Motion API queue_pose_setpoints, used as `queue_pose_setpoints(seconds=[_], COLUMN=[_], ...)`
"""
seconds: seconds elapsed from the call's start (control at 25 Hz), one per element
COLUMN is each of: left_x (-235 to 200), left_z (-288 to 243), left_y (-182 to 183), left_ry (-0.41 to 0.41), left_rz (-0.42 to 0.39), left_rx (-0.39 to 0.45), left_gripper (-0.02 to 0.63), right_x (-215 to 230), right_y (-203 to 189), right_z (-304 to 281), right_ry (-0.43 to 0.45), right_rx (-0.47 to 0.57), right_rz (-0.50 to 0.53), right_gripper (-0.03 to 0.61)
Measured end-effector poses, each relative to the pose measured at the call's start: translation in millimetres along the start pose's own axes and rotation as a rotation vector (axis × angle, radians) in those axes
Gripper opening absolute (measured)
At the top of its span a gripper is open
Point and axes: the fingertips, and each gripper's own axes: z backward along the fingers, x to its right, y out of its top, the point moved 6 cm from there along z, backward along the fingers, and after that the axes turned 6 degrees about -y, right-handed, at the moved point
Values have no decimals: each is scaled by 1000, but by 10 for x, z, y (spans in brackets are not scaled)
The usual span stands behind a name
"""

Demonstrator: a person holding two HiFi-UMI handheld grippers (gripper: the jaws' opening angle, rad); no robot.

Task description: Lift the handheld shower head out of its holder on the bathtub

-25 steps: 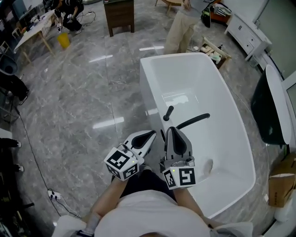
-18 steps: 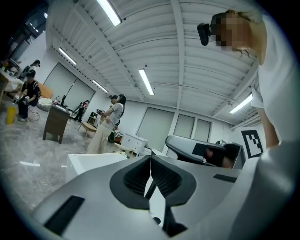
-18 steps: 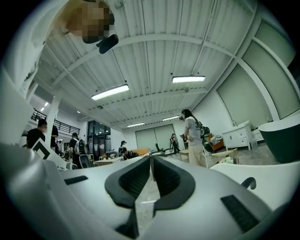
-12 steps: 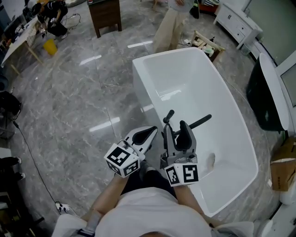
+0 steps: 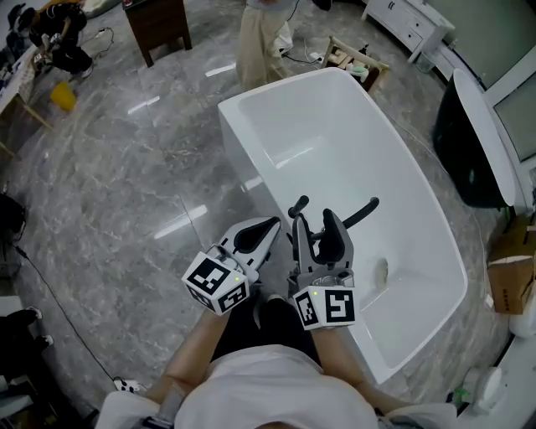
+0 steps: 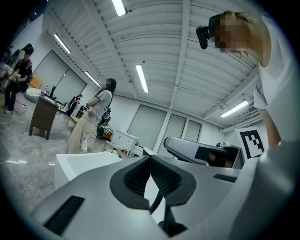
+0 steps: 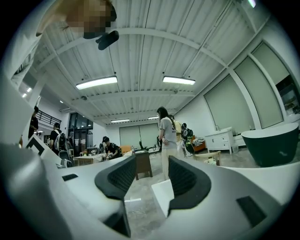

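Observation:
On the near rim of the white bathtub (image 5: 243,142) stands a black fitting: a short upright knob (image 5: 299,204) and a black bar (image 5: 362,213) slanting out over the basin. I cannot tell which part is the handheld shower head. My right gripper (image 5: 311,220) points level at the fitting from just short of it; its jaws have just been opening and stand open with nothing between them (image 7: 147,176). My left gripper (image 5: 273,224) is beside it over the floor, left of the rim, its pads shut together on nothing (image 6: 150,158).
A person (image 5: 264,38) stands at the tub's far end beside a wooden crate (image 5: 352,54). A dark cabinet (image 5: 157,21) is on the marble floor beyond. A dark freestanding tub (image 5: 469,142) and a cardboard box (image 5: 511,285) are at the right.
The right gripper's jaws went from shut to open. Both grippers edged forward toward the black fitting, and the tub now sits further left in the head view.

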Motion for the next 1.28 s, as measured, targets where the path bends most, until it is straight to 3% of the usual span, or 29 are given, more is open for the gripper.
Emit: queue_pose_setpoints(seconds=[0.64, 1.28], left_x=[-466, -864], left_z=[-405, -559], left_y=[-602, -1154], left_ry=[1, -38], left_rz=[94, 154], left_rx=[-35, -74], left_gripper=[12, 12], right_x=[393, 497], right_y=[-711, -1288], right_z=[-356, -625], right_ry=[-139, -234], right_rx=[-112, -143], right_rz=[-6, 14], right_gripper=[202, 202])
